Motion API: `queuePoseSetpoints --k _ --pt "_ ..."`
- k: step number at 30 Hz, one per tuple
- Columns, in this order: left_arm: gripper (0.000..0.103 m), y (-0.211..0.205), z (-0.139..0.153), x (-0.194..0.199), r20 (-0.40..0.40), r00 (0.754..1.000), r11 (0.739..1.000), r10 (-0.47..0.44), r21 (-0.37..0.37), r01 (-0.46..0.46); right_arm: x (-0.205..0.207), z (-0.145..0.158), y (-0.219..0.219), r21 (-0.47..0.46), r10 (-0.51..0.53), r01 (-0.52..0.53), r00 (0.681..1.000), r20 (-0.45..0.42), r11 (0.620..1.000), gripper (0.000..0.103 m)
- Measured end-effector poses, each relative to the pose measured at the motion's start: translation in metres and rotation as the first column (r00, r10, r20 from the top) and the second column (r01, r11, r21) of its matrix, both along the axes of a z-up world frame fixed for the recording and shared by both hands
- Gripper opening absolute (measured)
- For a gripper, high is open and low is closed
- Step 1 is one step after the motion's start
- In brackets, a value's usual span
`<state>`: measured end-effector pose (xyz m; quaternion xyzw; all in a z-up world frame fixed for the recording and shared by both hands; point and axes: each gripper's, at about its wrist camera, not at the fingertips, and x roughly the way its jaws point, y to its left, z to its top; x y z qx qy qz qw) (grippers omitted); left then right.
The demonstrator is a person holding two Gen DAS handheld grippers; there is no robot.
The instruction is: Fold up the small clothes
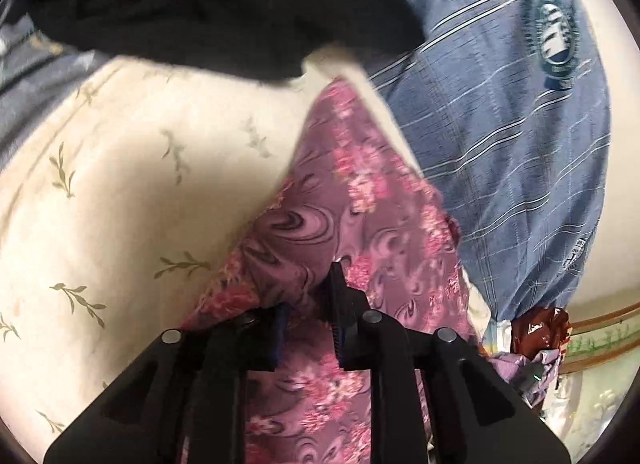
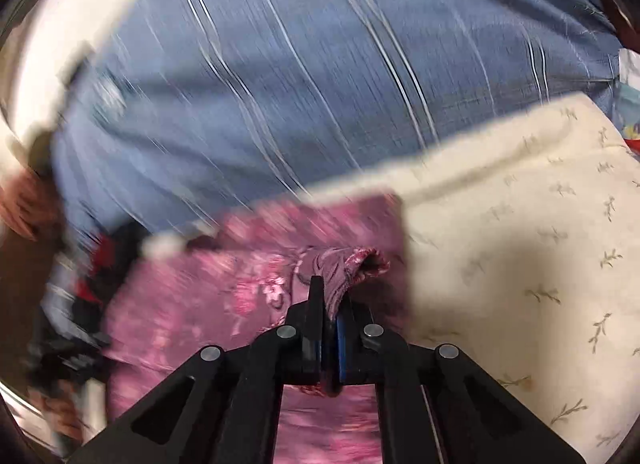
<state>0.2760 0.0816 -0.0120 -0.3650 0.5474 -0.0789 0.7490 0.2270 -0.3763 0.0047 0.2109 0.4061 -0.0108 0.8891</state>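
Both tongs grip the thin purple fabric garment printed with pink flowers [image 1: 352, 200]. Right gripper [image 2: 330, 304] is clamped on a bunched corner of it; left gripper [image 1: 310, 304] pinches a fold, jaws nearly together. That garment lies on the cream bedsheet with small olive leaf sprigs [image 1: 132, 192], near the blue striped cloth [image 1: 500, 136] at the far side and a black-and-red garment [image 1: 208, 12]. It looks light, limp and somewhat slippery, so it should drape, not hold shape; corners and hems seem the best holds.

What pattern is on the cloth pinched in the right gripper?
Pink-purple floral cloth with swirls, clearest in the left wrist view.
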Motion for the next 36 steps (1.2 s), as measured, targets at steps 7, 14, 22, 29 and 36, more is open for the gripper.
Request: queuePoseSetpoints --k 7,14,22,29,36 --pt "0.019 0.024 0.008 -0.010 -0.027 0.983 0.984 -0.180 0.000 0.180 -0.030 0.007 0.004 0.069 -0.012 0.011 1.000 0.017 0.998 0.028" --pt "0.066 0.024 0.035 -0.037 0.047 0.982 0.983 -0.185 0.021 0.184 -0.066 0.002 -0.006 0.121 -0.036 0.035 0.999 0.007 0.992 0.030" --pt "0.071 -0.006 0.006 -0.004 -0.024 0.991 0.989 -0.135 -0.068 0.133 -0.043 -0.016 -0.022 0.264 -0.115 0.112 0.993 -0.004 0.958 0.038" --pt "0.033 -0.003 0.005 0.010 -0.032 0.992 0.992 -0.121 0.038 0.122 -0.023 0.013 -0.002 0.096 -0.032 0.020 0.992 0.126 0.995 0.005" --pt "0.026 0.004 0.026 -0.020 0.024 0.979 0.977 -0.201 -0.059 0.203 -0.029 0.003 -0.004 0.010 -0.099 0.099 0.995 0.014 0.995 0.015"
